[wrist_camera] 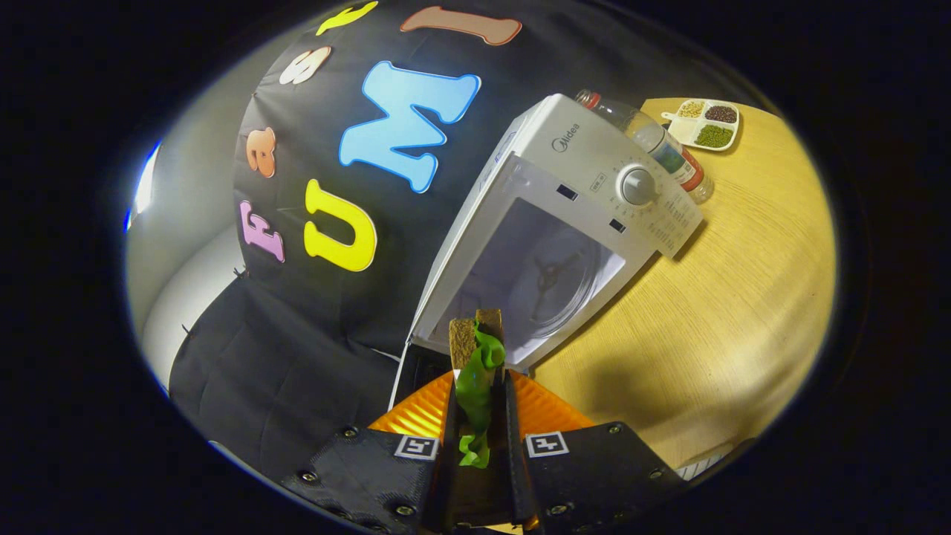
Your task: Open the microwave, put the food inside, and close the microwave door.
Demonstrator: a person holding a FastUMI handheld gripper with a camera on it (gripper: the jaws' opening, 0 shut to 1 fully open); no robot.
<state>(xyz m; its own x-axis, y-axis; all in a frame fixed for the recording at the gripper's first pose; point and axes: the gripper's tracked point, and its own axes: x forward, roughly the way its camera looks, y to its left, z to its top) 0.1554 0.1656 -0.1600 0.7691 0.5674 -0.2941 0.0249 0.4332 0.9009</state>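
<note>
A white microwave (587,174) stands on the wooden table (728,312) with its door (416,368) swung open, so the glass turntable (553,279) inside shows. My gripper (479,371) is shut on a sandwich (475,345) made of brown bread with green lettuce hanging out between the slices. The sandwich is held on edge between the fingers, just in front of the microwave's open cavity. The whole view is tilted, so the microwave appears to lean.
A clear bottle with a red cap (654,141) lies behind the microwave. Beyond it sits a white divided tray (706,122) holding beans and grains. Bare wooden tabletop spreads beside the microwave. The booth's black cloth wall hangs on the other side.
</note>
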